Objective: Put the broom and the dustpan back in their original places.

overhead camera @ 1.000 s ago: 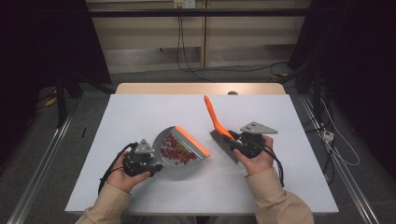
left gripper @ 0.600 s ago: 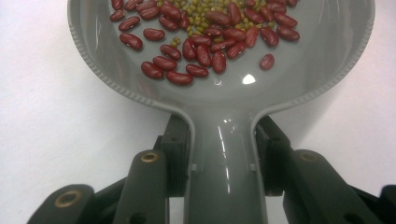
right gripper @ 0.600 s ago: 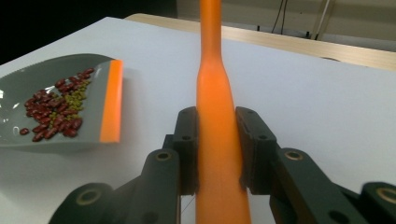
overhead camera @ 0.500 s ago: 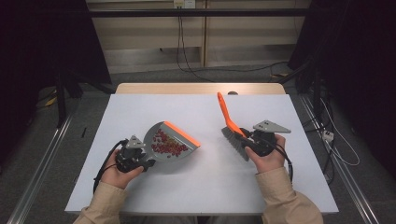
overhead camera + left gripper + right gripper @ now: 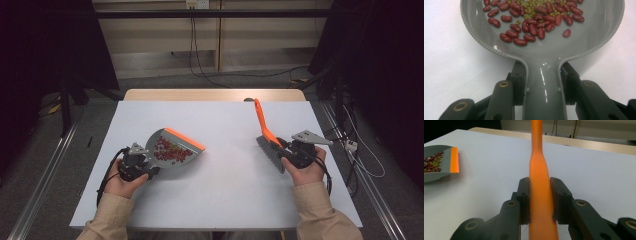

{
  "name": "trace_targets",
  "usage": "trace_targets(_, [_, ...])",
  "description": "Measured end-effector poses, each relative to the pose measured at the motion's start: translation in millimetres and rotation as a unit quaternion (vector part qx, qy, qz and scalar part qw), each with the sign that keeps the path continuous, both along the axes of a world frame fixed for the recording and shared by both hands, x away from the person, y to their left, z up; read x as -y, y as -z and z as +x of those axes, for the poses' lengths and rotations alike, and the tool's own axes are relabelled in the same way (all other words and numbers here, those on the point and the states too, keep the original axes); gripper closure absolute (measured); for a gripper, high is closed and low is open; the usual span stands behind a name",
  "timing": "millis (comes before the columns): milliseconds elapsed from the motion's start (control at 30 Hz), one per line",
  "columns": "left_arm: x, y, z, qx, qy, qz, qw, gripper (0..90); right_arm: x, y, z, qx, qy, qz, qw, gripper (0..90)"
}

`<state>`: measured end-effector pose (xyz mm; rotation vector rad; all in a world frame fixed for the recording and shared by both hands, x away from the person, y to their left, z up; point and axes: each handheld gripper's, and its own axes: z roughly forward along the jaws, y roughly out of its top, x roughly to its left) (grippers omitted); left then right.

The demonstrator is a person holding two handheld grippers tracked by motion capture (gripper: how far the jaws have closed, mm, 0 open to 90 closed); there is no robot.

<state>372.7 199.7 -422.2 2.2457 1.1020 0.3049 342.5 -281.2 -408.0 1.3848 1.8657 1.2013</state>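
A grey dustpan (image 5: 172,150) with an orange lip sits left of centre on the white table (image 5: 225,200); red beans and small green beans (image 5: 534,17) lie in it. My left gripper (image 5: 135,162) is shut on the dustpan's handle (image 5: 545,95), pads on both sides. At the right, my right gripper (image 5: 295,152) is shut on the orange handle (image 5: 540,195) of a brush (image 5: 265,132), whose grey bristles (image 5: 270,154) point down toward the table. The dustpan (image 5: 439,162) also lies far left in the right gripper view.
A wooden strip (image 5: 215,95) runs along the table's far edge. Metal rails (image 5: 45,185) flank the table on the floor, and cables (image 5: 360,160) trail at the right. Bare white table lies between the two hands.
The two hands have drawn apart. The dustpan with its beans has slid left and slightly nearer; the brush has travelled right, away from the dustpan's lip.
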Motion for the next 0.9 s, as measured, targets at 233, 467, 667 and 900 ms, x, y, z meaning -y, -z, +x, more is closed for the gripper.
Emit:
trace_targets(233, [-7.2,1.7,2.9,-0.002,-0.025,-0.001,0.9997,63.3,16.1,3.1,-1.6,-0.003,0.021,-0.005,0.9998,71.4])
trace_targets(467, [-10.6,3.5,5.0,-0.005,-0.036,0.001,0.9993,63.2,31.7,5.8,-2.1,-0.004,0.045,-0.005,0.999,71.4])
trace_targets(667, [-12.0,4.3,6.4,-0.005,-0.043,0.005,0.999,63.3,41.3,9.1,-2.4,-0.005,0.058,-0.01,0.9982,71.4])
trace_targets(900, [-12.5,6.8,7.4,-0.006,-0.054,0.01,0.9985,63.2,48.1,12.0,-3.3,-0.008,0.07,-0.014,0.9974,71.4])
